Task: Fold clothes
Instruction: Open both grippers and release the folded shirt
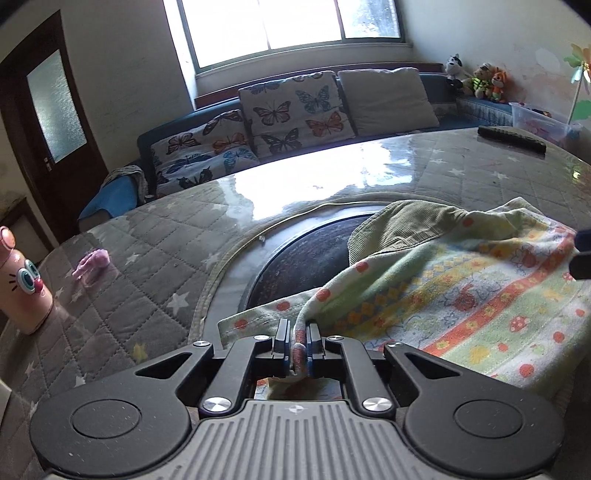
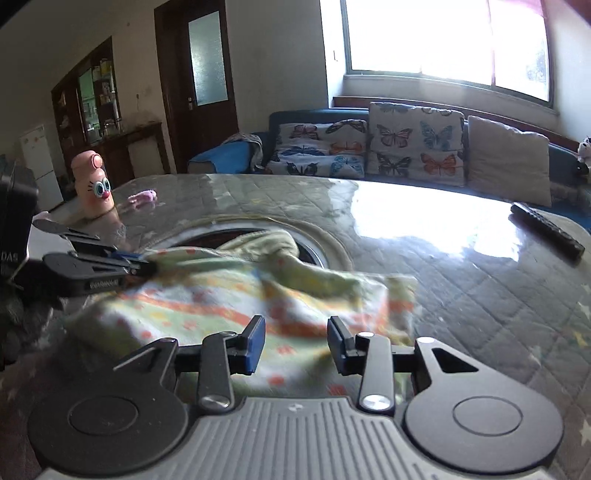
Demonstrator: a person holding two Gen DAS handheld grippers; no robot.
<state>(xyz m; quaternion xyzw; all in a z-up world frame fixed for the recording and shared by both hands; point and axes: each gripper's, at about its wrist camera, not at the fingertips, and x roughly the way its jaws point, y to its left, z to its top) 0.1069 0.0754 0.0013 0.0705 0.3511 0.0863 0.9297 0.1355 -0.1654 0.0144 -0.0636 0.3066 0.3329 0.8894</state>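
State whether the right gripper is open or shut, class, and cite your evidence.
Open. In the right wrist view, the right gripper shows a wide gap between its blue-padded fingers, with the patterned garment visible through it, ungripped.

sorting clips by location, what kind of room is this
Most likely a home living room: a sofa with butterfly cushions under a window, stuffed toys on its end, and a quilt-covered table holding the garment.

You see a big bright window [image 1: 284,29] up high. Right under it sits a dark blue sofa [image 1: 173,129] with butterfly cushions [image 1: 295,110]. Left of the window is a dark brown wooden door [image 2: 199,77].
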